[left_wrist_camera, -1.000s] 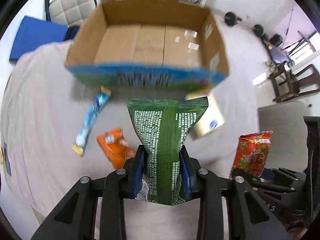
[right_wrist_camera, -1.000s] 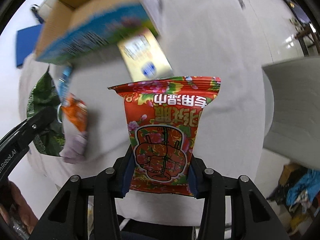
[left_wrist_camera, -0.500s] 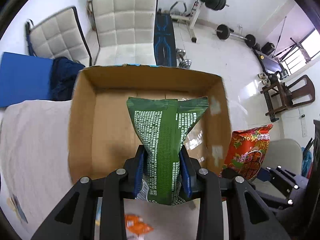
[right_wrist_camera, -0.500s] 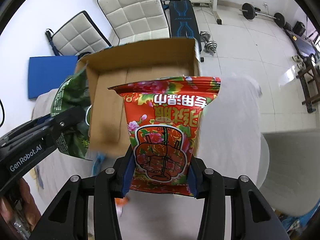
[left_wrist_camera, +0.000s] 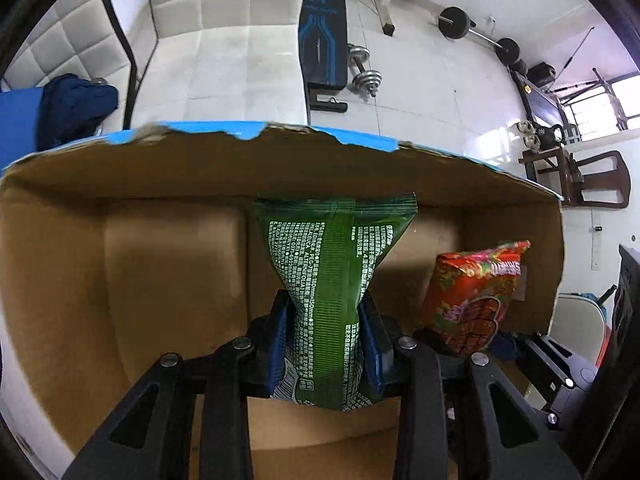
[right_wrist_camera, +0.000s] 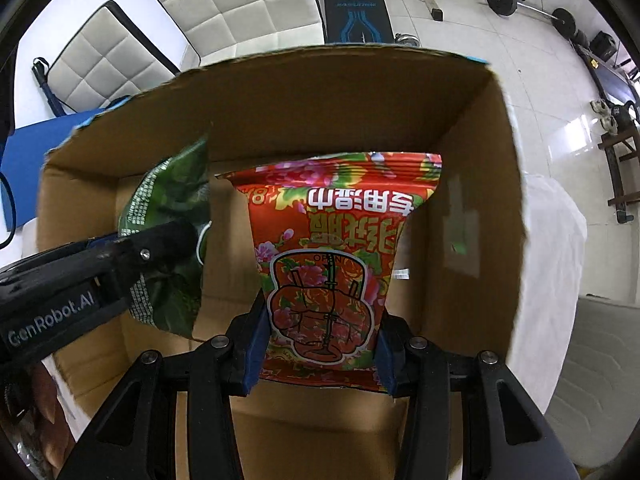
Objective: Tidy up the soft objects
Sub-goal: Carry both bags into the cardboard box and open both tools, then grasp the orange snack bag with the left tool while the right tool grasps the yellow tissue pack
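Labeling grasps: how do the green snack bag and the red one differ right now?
The green snack bag shows plain fine-print panels; the red floral snack bag shows large characters and a drawing. Green sits in the left gripper, red in the right gripper. Green is left of red. Both are clamped at the lower end, inside the cardboard box.

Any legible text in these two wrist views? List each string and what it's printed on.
"GenRobot.AI": white lettering on the side of the left gripper.
"OPEN": small print on the red snack bag, inside its fist drawing.
Large white Chinese characters on the red snack bag appear upside down; I can't transcribe them reliably.
Dense white print on the back of the green snack bag: too small to read.
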Demonstrator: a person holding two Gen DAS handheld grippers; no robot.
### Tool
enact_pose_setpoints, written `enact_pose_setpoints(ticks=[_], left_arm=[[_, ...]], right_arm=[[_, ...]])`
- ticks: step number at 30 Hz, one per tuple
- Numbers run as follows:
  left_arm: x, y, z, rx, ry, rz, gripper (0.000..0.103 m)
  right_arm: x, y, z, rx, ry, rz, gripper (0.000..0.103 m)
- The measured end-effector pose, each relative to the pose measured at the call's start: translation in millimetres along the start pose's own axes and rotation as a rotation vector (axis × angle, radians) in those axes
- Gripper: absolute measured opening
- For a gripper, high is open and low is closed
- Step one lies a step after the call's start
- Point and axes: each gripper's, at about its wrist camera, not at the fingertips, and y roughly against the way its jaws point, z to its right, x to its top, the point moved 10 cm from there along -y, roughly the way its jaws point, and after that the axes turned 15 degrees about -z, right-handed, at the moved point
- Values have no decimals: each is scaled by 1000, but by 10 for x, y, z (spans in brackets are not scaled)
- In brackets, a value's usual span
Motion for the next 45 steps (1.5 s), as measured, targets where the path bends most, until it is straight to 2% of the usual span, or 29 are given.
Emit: enact_pose_setpoints(ticks=[4, 7, 13, 15, 16, 18, 20, 22, 23, 24, 29, 32, 36, 45], left_arm=[[6, -103, -10, 20, 16, -20, 32], [-39, -120, -5, 31, 29, -38, 39], [-222, 36, -68, 107, 23, 7, 45], [-327, 151, -91, 130, 18, 40, 64], [-378, 187, -110, 143, 16, 56, 69], [-501, 294, -131, 162, 4, 92, 85], [-653, 401, -153, 185, -3, 123, 90], [-791, 470, -211, 192, -3, 151, 92], [-868, 508, -240, 193, -2, 168, 96], [-900, 526, -254, 194, 1, 183, 100], [-1274, 722, -372, 217, 0, 274, 101], [-1465, 884, -359, 242, 2, 323, 101], [-1751, 1070, -345, 257, 11, 379, 101], [-2452, 1521, -223, 256, 42, 475, 101]], right_arm=[[66, -61, -19, 4, 18, -17, 49], [-22, -20, 59, -3, 31, -21, 60], [-181, 96, 51, -22, 38, -23, 66], [-276, 176, 43, -35, 32, -25, 70], [-328, 213, 39, -43, 29, -21, 73], [-402, 287, 23, -60, 20, -14, 78], [-529, 349, -9, -67, 9, -13, 80], [-672, 394, -30, -67, 0, -5, 93], [-759, 377, -53, -63, -7, 4, 102], [-859, 308, -43, -63, -16, 17, 103], [-1135, 425, -115, -84, -32, 95, 103], [-1168, 504, -237, -73, -35, 120, 103], [-1325, 680, -254, -122, -21, 200, 103], [-1956, 1299, -377, -119, 14, 306, 103]])
